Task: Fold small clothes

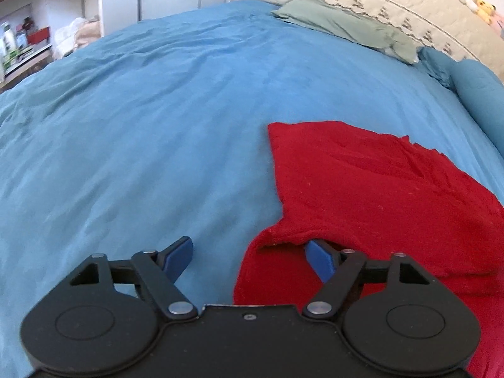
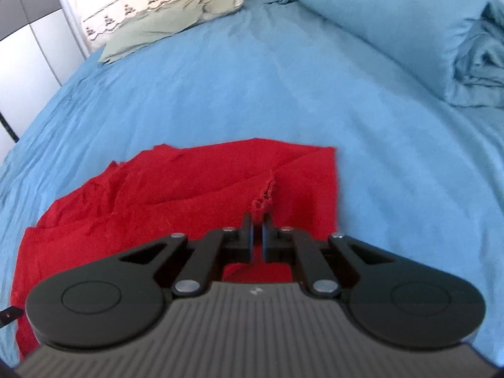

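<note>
A red garment [image 1: 362, 189] lies partly folded on the blue bedspread [image 1: 141, 126]; it also shows in the right wrist view [image 2: 189, 182]. My left gripper [image 1: 250, 256] is open at the garment's near left edge. Its right blue pad [image 1: 319, 260] sits under a raised fold of the red cloth, and its left pad rests over bare bedspread. My right gripper [image 2: 257, 223] is shut on a bunched edge of the red garment [image 2: 264, 197], near the garment's right side.
A green pillow [image 1: 343, 28] and a cream patterned headboard [image 1: 378, 0] lie at the far side of the bed. A blue pillow and bunched blue bedding [image 2: 425, 41] lie to the right. Shelves with clutter [image 1: 22, 41] stand far left.
</note>
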